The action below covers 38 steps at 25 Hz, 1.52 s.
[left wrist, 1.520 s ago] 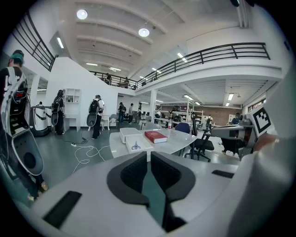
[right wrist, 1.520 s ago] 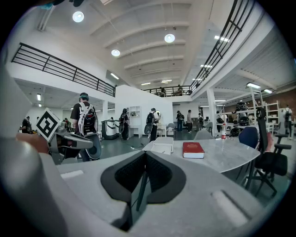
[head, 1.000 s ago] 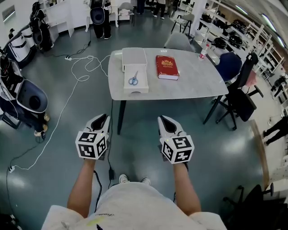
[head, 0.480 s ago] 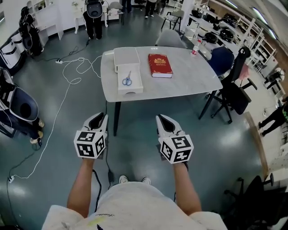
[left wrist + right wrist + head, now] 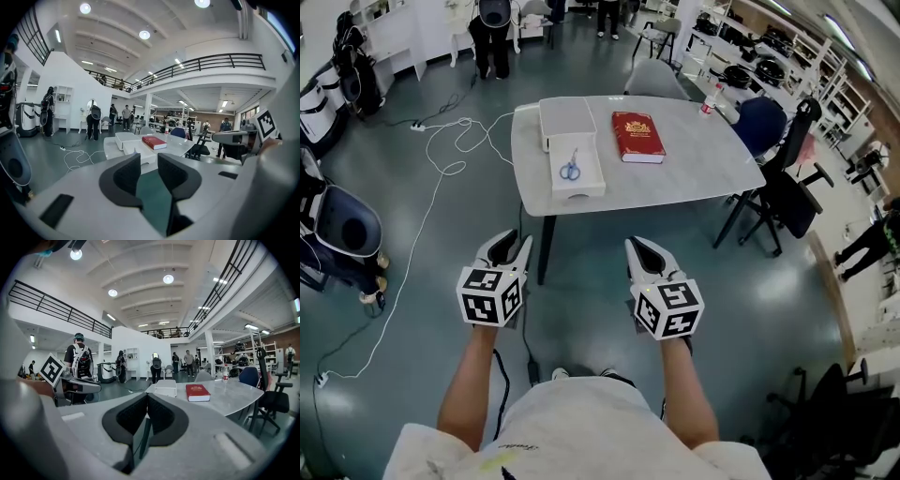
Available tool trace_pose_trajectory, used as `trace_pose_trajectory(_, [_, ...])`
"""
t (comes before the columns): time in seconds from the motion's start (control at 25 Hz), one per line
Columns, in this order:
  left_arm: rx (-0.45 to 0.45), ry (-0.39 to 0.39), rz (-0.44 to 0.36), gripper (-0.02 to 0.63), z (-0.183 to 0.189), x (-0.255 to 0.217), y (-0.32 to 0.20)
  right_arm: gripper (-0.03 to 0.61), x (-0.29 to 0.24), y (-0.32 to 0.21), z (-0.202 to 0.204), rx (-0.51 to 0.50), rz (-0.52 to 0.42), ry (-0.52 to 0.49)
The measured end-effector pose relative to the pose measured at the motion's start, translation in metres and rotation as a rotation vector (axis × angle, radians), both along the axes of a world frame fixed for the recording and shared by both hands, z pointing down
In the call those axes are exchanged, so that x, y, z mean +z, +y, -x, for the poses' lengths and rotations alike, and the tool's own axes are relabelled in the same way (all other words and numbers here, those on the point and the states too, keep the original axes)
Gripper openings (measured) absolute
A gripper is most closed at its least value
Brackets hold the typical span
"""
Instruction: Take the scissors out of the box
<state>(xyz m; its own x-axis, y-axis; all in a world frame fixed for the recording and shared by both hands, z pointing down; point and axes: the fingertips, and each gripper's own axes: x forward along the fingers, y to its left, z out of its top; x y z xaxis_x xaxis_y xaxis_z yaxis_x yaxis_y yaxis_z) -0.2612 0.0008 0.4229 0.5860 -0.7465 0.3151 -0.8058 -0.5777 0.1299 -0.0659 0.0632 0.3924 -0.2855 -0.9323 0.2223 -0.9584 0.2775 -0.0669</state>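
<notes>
Two tools are held well short of the desk (image 5: 703, 164), both empty: the left tool (image 5: 508, 246) is seen with jaws apart, the right tool (image 5: 639, 251) with jaws pressed together. The scissors (image 5: 571, 170) are lying flat inside the open white box (image 5: 596, 167) at the near desk edge. A miss is risked if the right tool is not opened first. The box, likely light, could be dragged or tipped off the edge when the flat scissors are pinched.

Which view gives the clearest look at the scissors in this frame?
The head view: it looks down into the open white box on the table, where the blue-handled scissors lie in plain sight. Both gripper views see the box only from the side, so the scissors are hidden.
</notes>
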Motion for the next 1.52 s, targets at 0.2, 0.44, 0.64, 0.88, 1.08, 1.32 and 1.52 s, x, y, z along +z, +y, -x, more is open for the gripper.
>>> trace_pose_trajectory(0.2, [0.017, -0.01, 0.004, 0.1, -0.002, 0.004, -0.016, 0.006, 0.005, -0.014, 0.003, -0.002, 0.005, 0.009])
trace_pose_trajectory(0.44, [0.033, -0.033, 0.017, 0.101, -0.015, 0.012, -0.036, 0.006, 0.011, -0.039, -0.005, -0.005, 0.011, 0.002])
trace_pose_trajectory(0.64, [0.026, -0.046, 0.017, 0.101, -0.032, 0.016, -0.06, 0.006, 0.015, -0.071, -0.018, -0.038, 0.001, -0.009])
trace_pose_trajectory(0.88, [0.003, -0.081, 0.032, 0.101, -0.059, 0.021, -0.097, 0.006, 0.016, -0.119, -0.046, -0.082, -0.004, -0.028])
trace_pose_trajectory(1.08, [-0.023, -0.115, 0.04, 0.101, -0.084, 0.02, -0.127, 0.006, 0.014, -0.158, -0.074, -0.113, -0.002, -0.047])
trace_pose_trajectory(1.32, [-0.069, -0.12, 0.059, 0.1, -0.105, 0.02, -0.15, 0.006, 0.007, -0.19, -0.101, -0.143, -0.005, -0.054])
trace_pose_trajectory(1.52, [-0.113, -0.118, 0.081, 0.1, -0.121, 0.027, -0.173, 0.006, 0.011, -0.215, -0.122, -0.173, 0.003, -0.054])
